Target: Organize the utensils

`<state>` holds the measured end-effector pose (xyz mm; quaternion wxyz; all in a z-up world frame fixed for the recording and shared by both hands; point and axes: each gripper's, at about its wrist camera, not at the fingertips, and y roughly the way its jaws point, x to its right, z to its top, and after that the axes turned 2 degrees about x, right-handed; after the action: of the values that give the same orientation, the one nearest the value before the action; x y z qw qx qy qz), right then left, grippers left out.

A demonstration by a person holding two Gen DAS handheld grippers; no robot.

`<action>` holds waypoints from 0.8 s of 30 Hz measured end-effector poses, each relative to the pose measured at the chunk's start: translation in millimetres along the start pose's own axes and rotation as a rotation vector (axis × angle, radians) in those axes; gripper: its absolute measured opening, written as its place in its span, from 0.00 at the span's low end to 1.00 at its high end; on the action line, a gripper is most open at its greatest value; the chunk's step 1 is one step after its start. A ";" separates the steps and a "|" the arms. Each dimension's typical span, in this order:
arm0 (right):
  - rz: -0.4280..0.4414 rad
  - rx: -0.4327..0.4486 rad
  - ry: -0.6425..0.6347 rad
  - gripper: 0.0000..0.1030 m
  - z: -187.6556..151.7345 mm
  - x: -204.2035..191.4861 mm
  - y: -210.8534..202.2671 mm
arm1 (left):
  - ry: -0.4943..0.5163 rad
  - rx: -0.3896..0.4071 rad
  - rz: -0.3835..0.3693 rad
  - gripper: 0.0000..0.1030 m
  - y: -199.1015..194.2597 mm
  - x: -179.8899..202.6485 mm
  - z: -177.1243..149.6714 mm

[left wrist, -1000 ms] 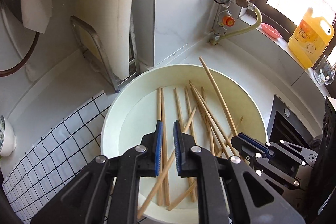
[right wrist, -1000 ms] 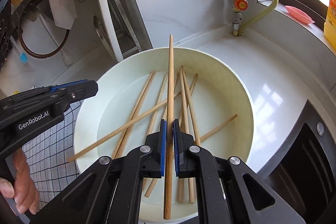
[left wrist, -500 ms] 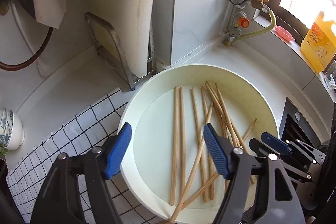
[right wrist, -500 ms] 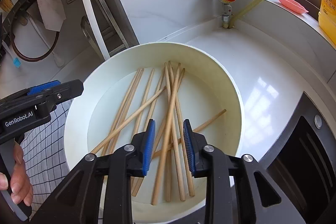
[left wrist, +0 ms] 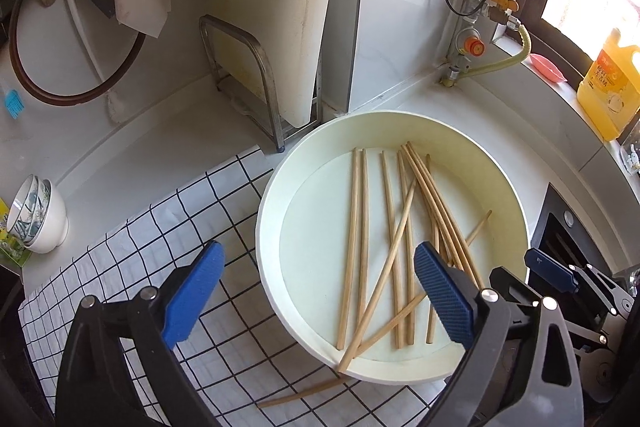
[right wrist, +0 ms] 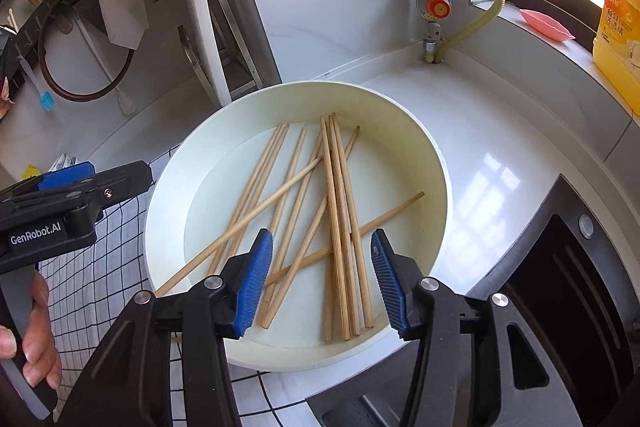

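Chopsticks point(left wrist: 394, 239) loose in the white basin point(left wrist: 516, 211), centre frame; sorting incomplete.

Both views show roughly a dozen wooden sticks inside the basin: some lie near parallel, several cross them at angles. One stick point(left wrist: 304, 393) lies outside on the checked cloth point(left wrist: 192, 211), lower centre of the left view. Left gripper point(left wrist: 316, 291) hangs at the basin's near rim, jaws spread wide, empty. Right gripper point(right wrist: 320, 279) hovers over the pile, jaws spread, gripping nothing. Judgement: gathering and aligning remain, and the stray stick awaits collection.
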<state>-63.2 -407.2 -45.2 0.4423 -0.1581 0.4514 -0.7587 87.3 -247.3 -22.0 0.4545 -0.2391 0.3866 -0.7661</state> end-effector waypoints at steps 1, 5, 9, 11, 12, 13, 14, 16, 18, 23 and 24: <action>-0.002 0.000 -0.001 0.48 0.1 -0.5 -1.3 | 0.004 0.003 0.001 0.91 -2.4 1.0 -0.9; -0.012 0.006 -0.006 0.49 -0.7 -1.7 -7.5 | 0.015 0.008 0.007 0.92 -9.5 4.3 -4.5; -0.018 0.018 -0.009 0.51 -1.6 -3.9 -13.7 | 0.012 0.004 0.007 0.92 -13.8 6.0 -7.1; -0.020 0.021 -0.010 0.51 -1.6 -4.6 -15.9 | 0.013 0.007 0.010 0.92 -16.6 6.1 -8.0; -0.020 0.023 -0.010 0.51 -1.9 -4.9 -17.3 | 0.014 0.009 0.011 0.92 -18.3 5.9 -8.7; -0.019 0.025 -0.010 0.52 -2.4 -5.5 -18.5 | 0.013 0.012 0.012 0.92 -19.8 5.6 -8.8; -0.019 0.026 -0.011 0.52 -2.3 -5.9 -19.3 | 0.013 0.013 0.012 0.92 -20.5 5.2 -8.9; -0.021 0.029 -0.013 0.53 -2.8 -7.4 -21.2 | 0.010 0.017 0.013 0.93 -23.1 4.9 -8.9; -0.021 0.030 -0.012 0.53 -3.2 -8.0 -22.0 | 0.009 0.021 0.016 0.93 -24.9 4.7 -9.0; -0.023 0.034 -0.017 0.54 -2.9 -9.3 -24.3 | 0.007 0.024 0.018 0.93 -27.6 4.3 -9.2; -0.023 0.034 -0.018 0.54 -3.1 -9.7 -24.5 | 0.006 0.023 0.019 0.93 -27.8 4.2 -9.3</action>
<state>-72.7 -392.7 -25.1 0.4401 -0.1626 0.4325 -0.7699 64.5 -239.4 -4.9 0.4630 -0.2278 0.3814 -0.7670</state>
